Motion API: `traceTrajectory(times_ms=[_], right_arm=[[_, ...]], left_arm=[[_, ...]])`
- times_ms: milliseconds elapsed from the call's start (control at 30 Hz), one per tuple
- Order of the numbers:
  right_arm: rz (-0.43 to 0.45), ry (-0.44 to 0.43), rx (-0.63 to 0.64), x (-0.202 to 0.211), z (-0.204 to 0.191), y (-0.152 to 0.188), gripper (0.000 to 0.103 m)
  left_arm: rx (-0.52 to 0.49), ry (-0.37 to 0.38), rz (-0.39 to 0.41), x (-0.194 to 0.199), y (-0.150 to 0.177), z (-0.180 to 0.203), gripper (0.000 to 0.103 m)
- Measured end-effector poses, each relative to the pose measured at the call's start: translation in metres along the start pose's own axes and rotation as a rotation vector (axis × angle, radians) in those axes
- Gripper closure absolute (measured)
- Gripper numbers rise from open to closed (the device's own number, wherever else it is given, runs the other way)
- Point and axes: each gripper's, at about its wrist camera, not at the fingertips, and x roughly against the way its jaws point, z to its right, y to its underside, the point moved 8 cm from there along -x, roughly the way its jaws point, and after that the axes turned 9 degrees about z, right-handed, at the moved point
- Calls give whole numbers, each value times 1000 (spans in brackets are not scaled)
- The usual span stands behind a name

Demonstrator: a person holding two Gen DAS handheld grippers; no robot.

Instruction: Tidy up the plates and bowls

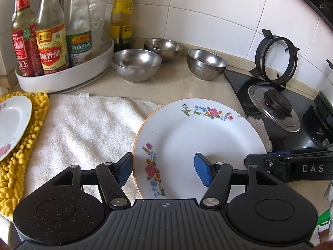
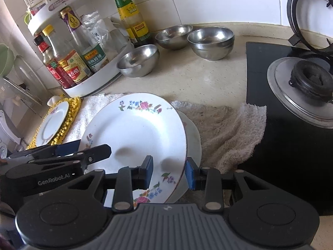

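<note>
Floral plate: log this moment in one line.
floral plate tilted over towel | left gripper jaws open astride rim | right gripper astride rim, grip unclear

A large white round china plate with painted flowers [image 2: 135, 129] sits tilted over another white dish [image 2: 192, 137] on a towel. A smaller flowered plate [image 2: 53, 123] lies left; three round steel bowls [image 1: 136, 64] stand behind on the tabletop.
</note>
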Motion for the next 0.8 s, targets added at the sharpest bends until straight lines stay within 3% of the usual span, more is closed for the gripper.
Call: traceTrajectory(times_ms=[800], right_arm=[[-29, 52, 50, -11, -3, 3, 42]], left_arm=[[12, 11, -47, -13, 6, -3, 35]])
